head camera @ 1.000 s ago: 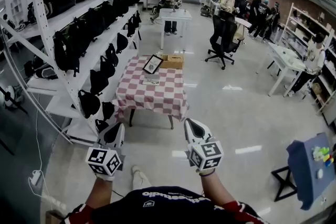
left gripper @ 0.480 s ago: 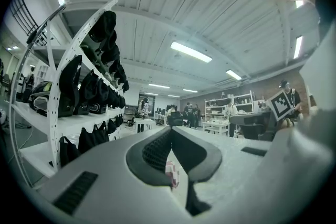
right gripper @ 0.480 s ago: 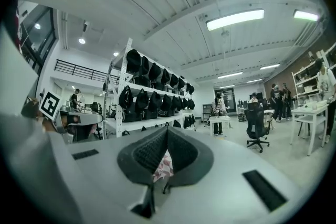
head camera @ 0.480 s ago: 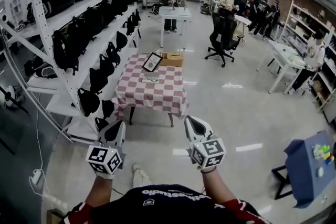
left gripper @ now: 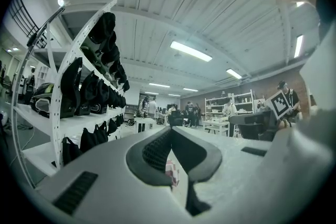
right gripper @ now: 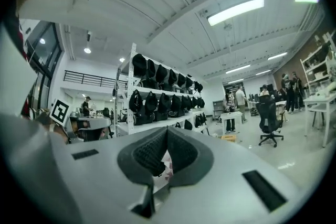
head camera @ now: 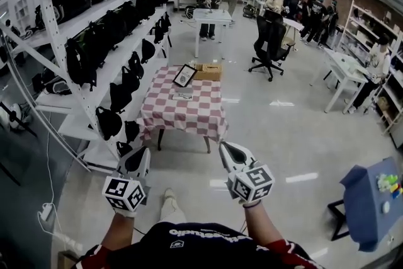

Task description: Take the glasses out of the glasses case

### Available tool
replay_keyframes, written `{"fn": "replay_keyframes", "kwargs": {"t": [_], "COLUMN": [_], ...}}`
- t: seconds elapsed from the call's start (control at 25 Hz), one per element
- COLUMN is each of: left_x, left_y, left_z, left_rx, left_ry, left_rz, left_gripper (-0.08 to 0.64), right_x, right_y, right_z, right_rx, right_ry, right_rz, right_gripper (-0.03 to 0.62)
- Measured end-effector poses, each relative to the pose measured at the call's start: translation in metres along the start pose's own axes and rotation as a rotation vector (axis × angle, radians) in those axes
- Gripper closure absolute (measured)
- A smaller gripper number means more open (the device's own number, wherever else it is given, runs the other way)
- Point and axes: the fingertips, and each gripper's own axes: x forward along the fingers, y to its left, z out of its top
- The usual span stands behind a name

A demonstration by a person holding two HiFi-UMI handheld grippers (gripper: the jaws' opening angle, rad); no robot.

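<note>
A table under a red-and-white checked cloth stands a few steps ahead of me. On it lies a small pale flat object, too far off to tell whether it is the glasses case. No glasses are visible. Both grippers are held level in front of my body, well short of the table. My left gripper has its jaws together with nothing between them, as the left gripper view also shows for the left gripper. My right gripper is likewise shut and empty, seen again as the right gripper.
On the table's far end stand a tilted picture frame and a cardboard box. A white rack of black bags lines the left. An office chair, white desks and several people are farther back. A blue stand is at the right.
The grippers stay almost where they were; the right one has tilted slightly. People at the back of the room have walked to new spots.
</note>
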Motion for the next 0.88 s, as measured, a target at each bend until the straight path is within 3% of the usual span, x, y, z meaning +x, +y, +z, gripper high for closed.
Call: {"fn": "replay_keyframes", "kwargs": {"t": [0.2,0.88], "left_x": [0.002,0.06], "left_y": [0.008,0.02], "left_z": [-0.005,-0.007], "left_rx": [-0.013,0.02], "left_ry": [0.003,-0.004], "left_rz": [0.012,-0.067], "left_gripper": [0.554,0.554], "right_x": [0.001,0.028], "right_y": [0.004,-0.035], "right_z": [-0.001,-0.002], "right_rx": [-0.02,-0.006], "right_ry": [-0.006,-0.048], "right_rz": [0.016,-0.12], "right_gripper": [0.589,0.589]}}
